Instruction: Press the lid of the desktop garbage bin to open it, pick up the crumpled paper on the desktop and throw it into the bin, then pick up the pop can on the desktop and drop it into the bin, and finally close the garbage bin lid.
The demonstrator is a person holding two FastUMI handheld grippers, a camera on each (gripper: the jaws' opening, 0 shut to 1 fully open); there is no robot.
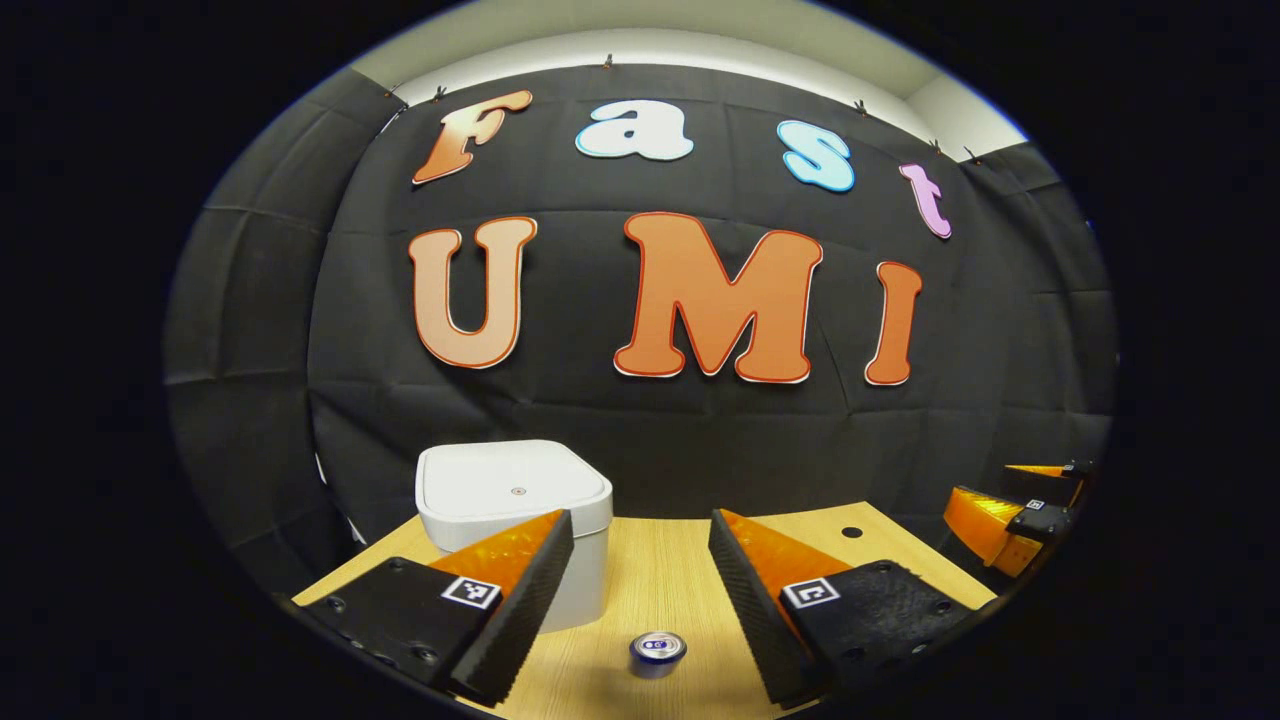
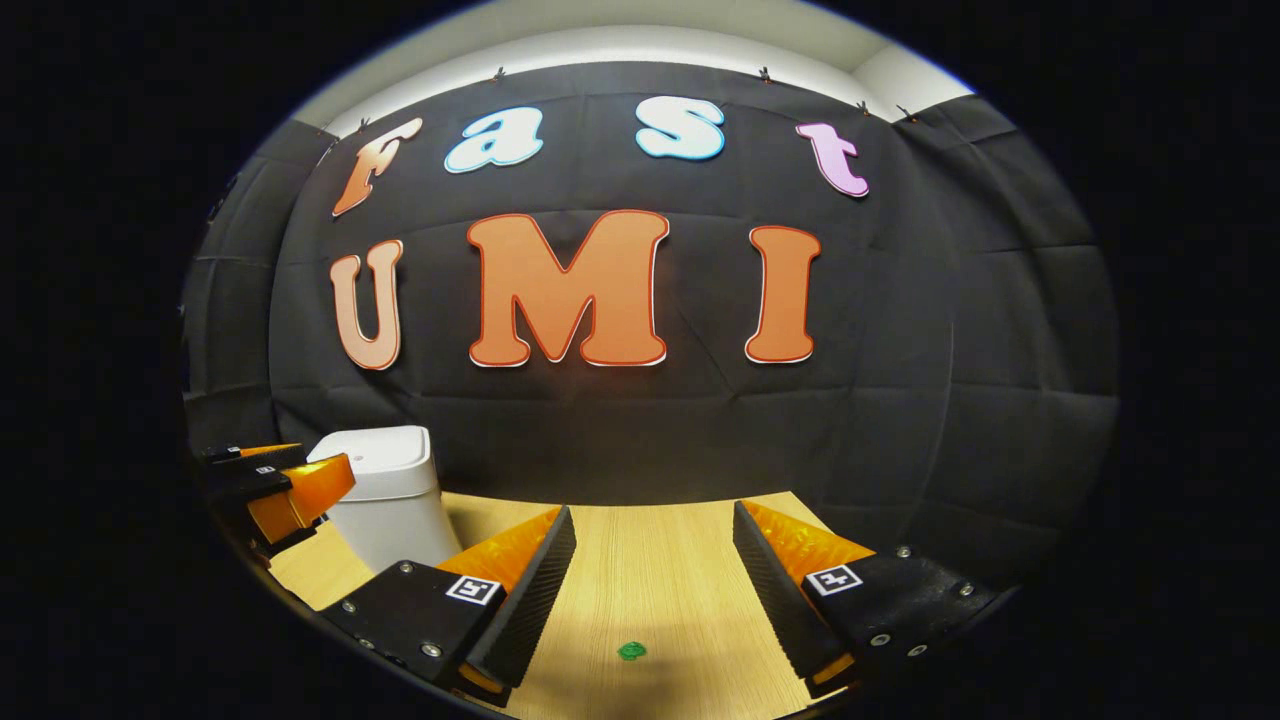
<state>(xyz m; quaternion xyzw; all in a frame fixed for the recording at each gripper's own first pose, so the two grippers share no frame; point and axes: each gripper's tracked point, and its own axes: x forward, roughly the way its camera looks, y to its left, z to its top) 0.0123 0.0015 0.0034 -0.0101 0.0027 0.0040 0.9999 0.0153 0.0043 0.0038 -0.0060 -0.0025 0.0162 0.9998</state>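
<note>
The white garbage bin [image 1: 515, 490] stands at the back left of the wooden table [image 1: 660, 570] with its lid down. A pop can [image 1: 657, 650] stands upright on the table, low between the fingers of my left gripper [image 1: 640, 520], which is open and holds nothing. In the right gripper view the bin [image 2: 385, 490] is at the left, with the left gripper [image 2: 280, 490] in front of it. My right gripper [image 2: 650, 515] is open above the table [image 2: 650, 580]. A small green crumpled thing [image 2: 631, 651], likely the paper, lies low between its fingers.
The right gripper [image 1: 1010, 515] shows at the far right of the left gripper view, beyond the table's edge. A small dark hole [image 1: 852, 532] marks the tabletop at the back right. The black cloth wall closes the table's far side.
</note>
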